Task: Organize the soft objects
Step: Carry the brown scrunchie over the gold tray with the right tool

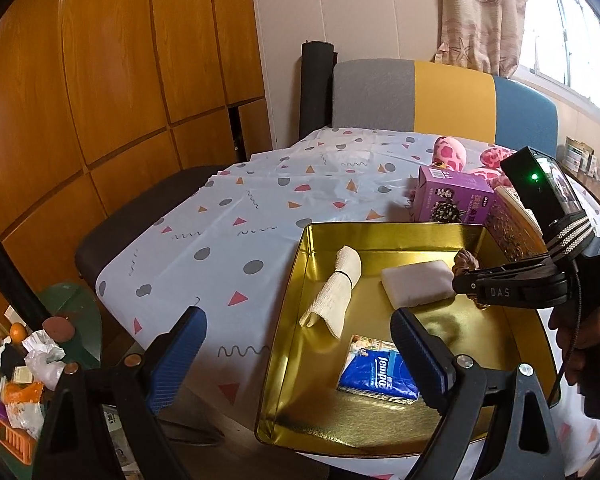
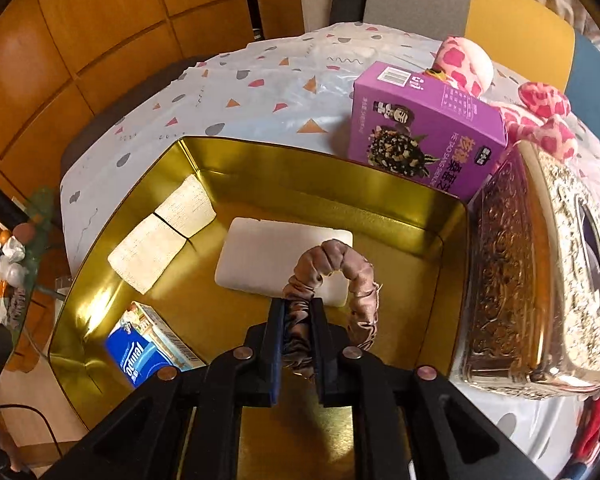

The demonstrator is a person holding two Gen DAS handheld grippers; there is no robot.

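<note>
Pinched between the two dark fingers of the right gripper point(image 2: 297, 308) is a scrunchie point(image 2: 340, 276), a ring of gathered, satiny fabric in dusty pink-brown, its folds crinkled all the way round; the free part of the loop arches up and away from the fingers above the floor of the gold tin point(image 2: 380, 204). Under and just beyond it lies a white sponge point(image 2: 260, 256), a flat rounded-corner block resting on the tin's shiny bottom. To the left of that sits a rolled cream cloth point(image 2: 168, 232) bound by a thin dark band around its middle, and in the near left corner a blue tissue pack point(image 2: 148, 360) printed "Tempo". From the left wrist view the left gripper point(image 1: 300, 354) hangs with its blue-padded fingers spread wide and nothing between them, one finger over the tablecloth point(image 1: 220, 208) and the other over the tin's edge. Beside the tin's far right corner stands a purple box point(image 2: 424, 128), tilted, and along the right wall an ornate gold tissue box point(image 2: 540, 280) touches the tin. Behind them lies a pink spotted plush toy point(image 2: 468, 64).
</note>
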